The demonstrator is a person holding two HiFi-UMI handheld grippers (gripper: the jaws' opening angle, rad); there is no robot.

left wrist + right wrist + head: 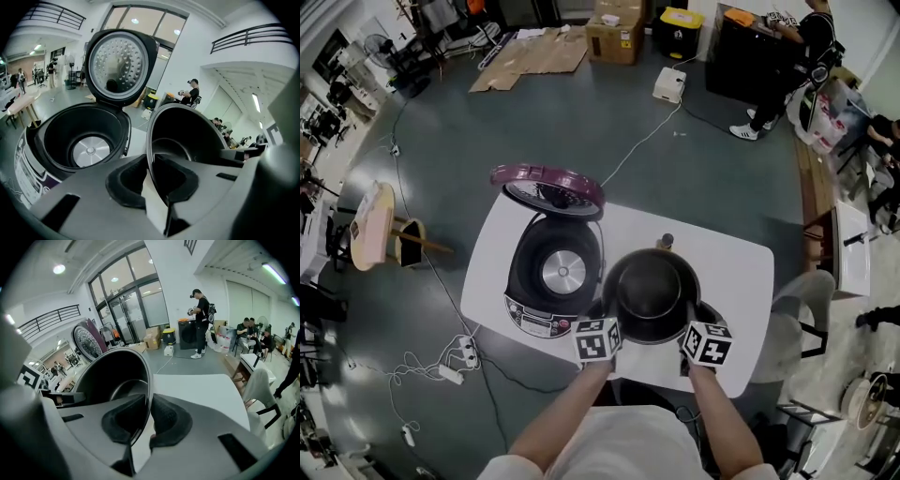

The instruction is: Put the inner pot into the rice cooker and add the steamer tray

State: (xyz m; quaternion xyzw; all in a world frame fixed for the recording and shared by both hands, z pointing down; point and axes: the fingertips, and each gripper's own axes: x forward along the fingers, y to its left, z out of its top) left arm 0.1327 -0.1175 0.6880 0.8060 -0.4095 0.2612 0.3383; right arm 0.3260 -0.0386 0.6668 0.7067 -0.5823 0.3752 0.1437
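The inner pot is dark and round, and you can see down into it. It is held up over the white bench, just to the right of the rice cooker. It is not in the cooker yet.

Two grippers hold the pot by its thin rim, one on each side. The left gripper pinches the near left part of the rim. In the left gripper view, the left gripper has one black pad inside the pot and one outside, nearly closed on the edge. The right gripper pinches the near right part of the rim. In the right gripper view, the right gripper bites the rim the same way, with the pot on its left.

The rice cooker is on the left part of the bench. Its lid stands open at the back, and a shiny round plate shows at the bottom of the cooker. From the left gripper view the cooker is just beside the pot, with its lid standing up behind.

A small dark knob shows on the bench behind the pot. I cannot tell what it is.

Around the bench is a grey floor with a white cable, flat cardboard and a person standing far off.
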